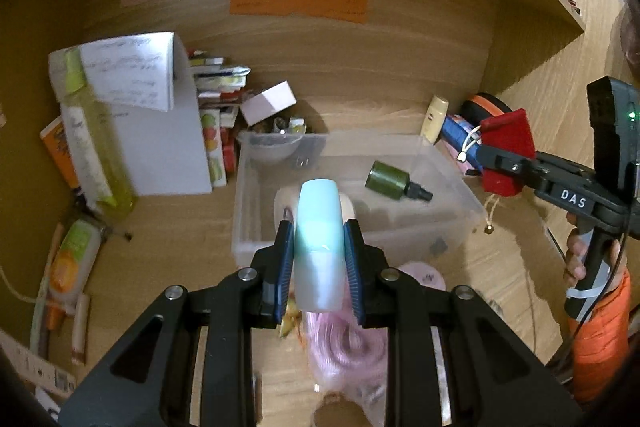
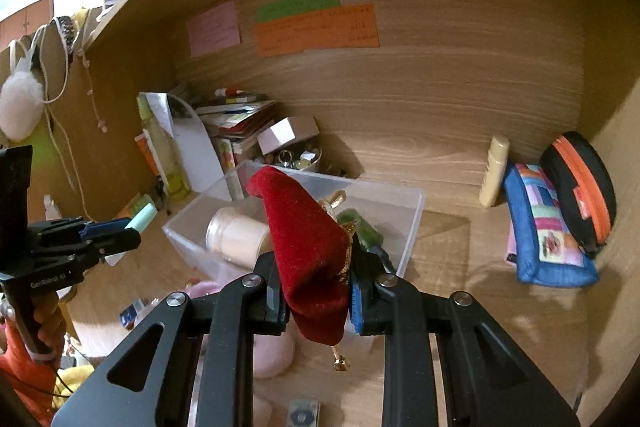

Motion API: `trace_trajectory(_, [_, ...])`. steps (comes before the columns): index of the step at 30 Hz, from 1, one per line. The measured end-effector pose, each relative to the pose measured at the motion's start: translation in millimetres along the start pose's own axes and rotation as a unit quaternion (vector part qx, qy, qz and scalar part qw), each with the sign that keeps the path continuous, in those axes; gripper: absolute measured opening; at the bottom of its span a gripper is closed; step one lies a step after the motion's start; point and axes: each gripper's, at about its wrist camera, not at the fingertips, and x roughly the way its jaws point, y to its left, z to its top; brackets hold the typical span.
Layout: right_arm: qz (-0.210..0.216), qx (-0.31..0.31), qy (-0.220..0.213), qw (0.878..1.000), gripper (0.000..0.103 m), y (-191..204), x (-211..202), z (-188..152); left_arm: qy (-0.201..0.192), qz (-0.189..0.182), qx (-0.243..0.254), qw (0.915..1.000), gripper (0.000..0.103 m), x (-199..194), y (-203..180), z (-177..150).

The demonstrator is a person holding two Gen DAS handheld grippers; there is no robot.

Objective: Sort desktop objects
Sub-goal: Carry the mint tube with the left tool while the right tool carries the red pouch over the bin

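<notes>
Pinching a pale turquoise plastic tube (image 1: 319, 247), the left gripper (image 1: 319, 259) hovers before the clear plastic bin (image 1: 460, 187); the right gripper (image 2: 318, 291), seemingly above it, clamps a red velvet pouch (image 2: 308, 247).

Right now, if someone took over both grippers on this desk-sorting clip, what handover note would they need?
Left gripper: jaws shut on a pale teal tube, held above the near edge of the clear bin.
Right gripper: jaws shut on a red velvet pouch with gold cord, also at the bin.
Done: a green spray bottle and a cream jar lie in the bin.
Left: place both held items; a cream tube, patchwork pouch, black-orange case and pink items on the desk are still unsorted.
</notes>
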Motion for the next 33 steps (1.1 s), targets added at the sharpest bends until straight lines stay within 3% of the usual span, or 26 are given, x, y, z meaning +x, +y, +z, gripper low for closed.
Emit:
trace_trajectory(14, [0.005, -0.001, 0.006, 1.0, 0.02, -12, 38, 24, 0.011, -0.041, 0.019, 0.9989, 0.024, 53, -16, 39])
trace_trajectory(22, [0.013, -0.001, 0.052, 0.999, 0.02, -14, 65, 7, 0.055, -0.062, 0.032, 0.996, 0.024, 89, -28, 36])
trace_trajectory(33, [0.031, -0.01, 0.096, 0.995, 0.02, -10, 83, -12, 0.102, -0.056, 0.066, 0.9911, 0.024, 115, -46, 26])
